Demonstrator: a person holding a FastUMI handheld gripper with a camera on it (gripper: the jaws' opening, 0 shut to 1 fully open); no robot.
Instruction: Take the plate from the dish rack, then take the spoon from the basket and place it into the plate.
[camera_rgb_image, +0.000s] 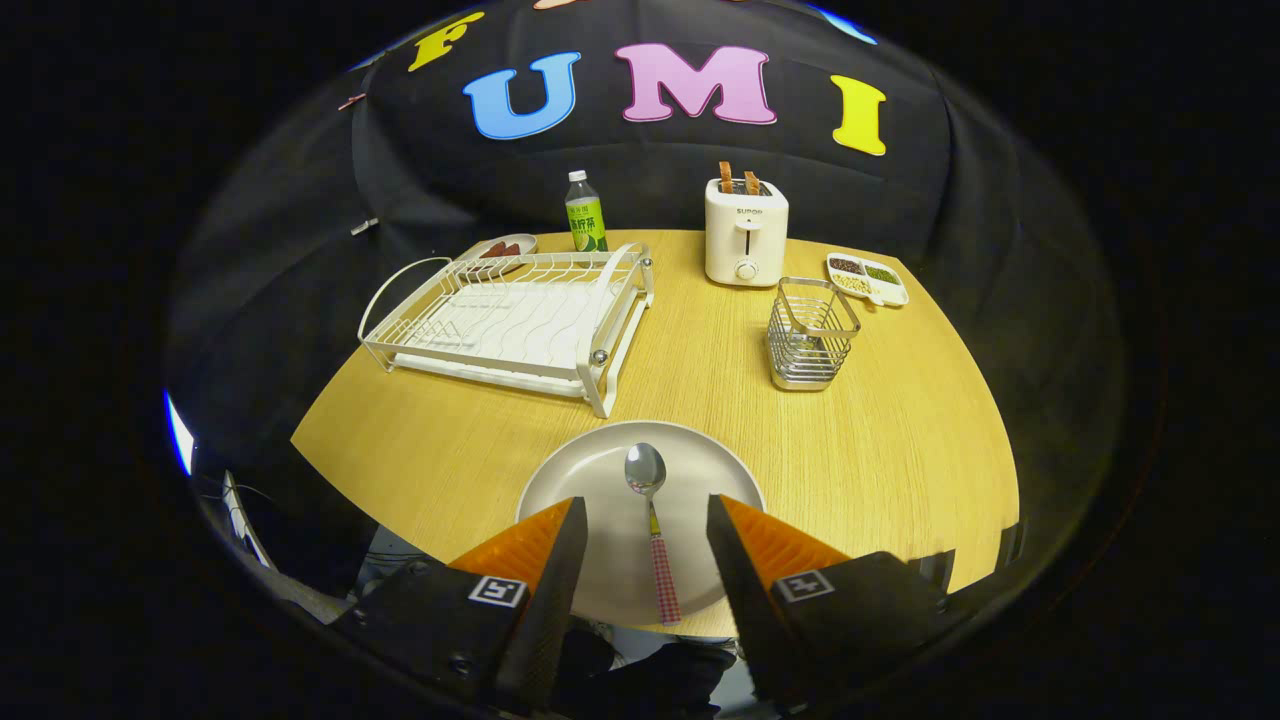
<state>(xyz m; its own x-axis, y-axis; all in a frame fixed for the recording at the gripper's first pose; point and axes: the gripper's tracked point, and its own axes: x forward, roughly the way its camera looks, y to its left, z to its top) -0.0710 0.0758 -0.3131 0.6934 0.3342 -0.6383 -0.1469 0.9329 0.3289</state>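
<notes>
grey plate (600, 480) holds the spoon (652, 520); the gripper (645, 545) hangs wide open, seemingly above it, gripping nothing.

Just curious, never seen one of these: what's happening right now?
Gripper open, holding nothing. Spoon lying in plate, between the fingers. Rack and basket beyond, nothing blocking.

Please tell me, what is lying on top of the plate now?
One spoon lies on the plate, bowl pointing toward the dish rack, checked handle toward the open tongs, which hold nothing. The tongs' fingers cover parts of the plate's near side.
</notes>
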